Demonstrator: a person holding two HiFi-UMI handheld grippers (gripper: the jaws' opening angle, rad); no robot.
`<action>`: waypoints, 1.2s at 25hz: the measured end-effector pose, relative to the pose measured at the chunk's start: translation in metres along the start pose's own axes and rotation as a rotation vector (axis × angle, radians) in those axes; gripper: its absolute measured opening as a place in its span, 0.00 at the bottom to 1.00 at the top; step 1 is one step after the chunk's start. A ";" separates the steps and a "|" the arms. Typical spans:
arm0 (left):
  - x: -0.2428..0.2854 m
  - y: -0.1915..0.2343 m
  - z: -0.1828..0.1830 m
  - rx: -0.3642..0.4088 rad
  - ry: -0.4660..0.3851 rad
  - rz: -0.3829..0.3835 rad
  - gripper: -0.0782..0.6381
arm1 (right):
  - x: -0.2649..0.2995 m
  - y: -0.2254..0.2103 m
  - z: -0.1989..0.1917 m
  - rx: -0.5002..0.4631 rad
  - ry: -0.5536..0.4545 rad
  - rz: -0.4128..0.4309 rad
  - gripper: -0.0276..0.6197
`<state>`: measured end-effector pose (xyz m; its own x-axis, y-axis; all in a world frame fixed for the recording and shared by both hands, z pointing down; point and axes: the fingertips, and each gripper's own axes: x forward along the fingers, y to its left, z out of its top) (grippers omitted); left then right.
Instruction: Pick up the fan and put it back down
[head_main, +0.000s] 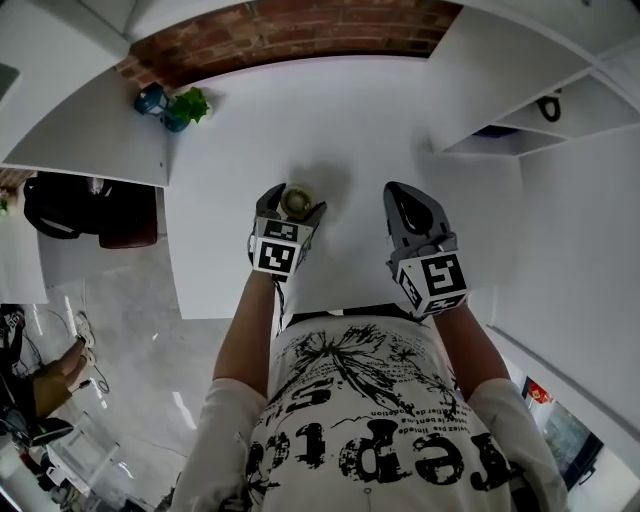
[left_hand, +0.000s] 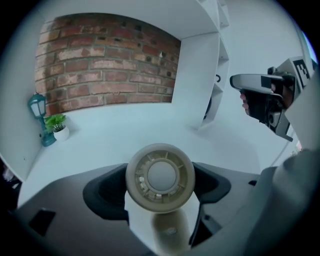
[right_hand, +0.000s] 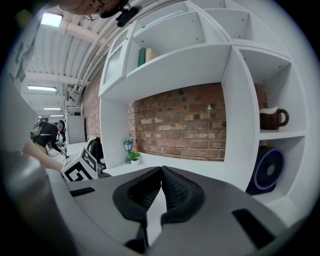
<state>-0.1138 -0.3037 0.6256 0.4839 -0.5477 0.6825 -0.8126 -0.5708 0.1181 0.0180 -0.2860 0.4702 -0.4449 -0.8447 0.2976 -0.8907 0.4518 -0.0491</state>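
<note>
A small beige fan (head_main: 296, 201) with a round grilled head (left_hand: 160, 177) on a short stand sits between the jaws of my left gripper (head_main: 291, 208), over the white table (head_main: 230, 220). Both jaws press on the sides of the head, so the gripper is shut on the fan. The stand's foot (left_hand: 170, 231) shows below the head; I cannot tell whether it touches the table. My right gripper (head_main: 412, 210) hangs to the right of the fan, apart from it, with its ribbed jaws (right_hand: 161, 182) shut on nothing. It also shows in the left gripper view (left_hand: 265, 100).
A teal lantern (head_main: 152, 99) and a small potted plant (head_main: 188, 105) stand at the table's back left by the brick wall (left_hand: 110, 60). White shelving rises on the right, holding a purple fan (right_hand: 270, 170) and a brown jug (right_hand: 272, 119). A black bag (head_main: 60, 205) lies left of the table.
</note>
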 end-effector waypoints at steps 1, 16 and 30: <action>0.006 0.000 -0.005 -0.004 0.023 -0.004 0.64 | 0.003 -0.002 -0.003 0.009 0.006 -0.002 0.07; 0.046 0.010 -0.052 -0.044 0.282 -0.005 0.64 | 0.027 -0.005 -0.030 0.048 0.075 0.001 0.07; 0.027 0.008 -0.027 -0.030 0.183 0.030 0.64 | 0.025 -0.002 -0.022 0.026 0.072 0.009 0.07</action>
<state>-0.1163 -0.3068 0.6649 0.3940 -0.4422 0.8057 -0.8367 -0.5355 0.1153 0.0112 -0.3016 0.4986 -0.4458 -0.8172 0.3652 -0.8893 0.4509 -0.0766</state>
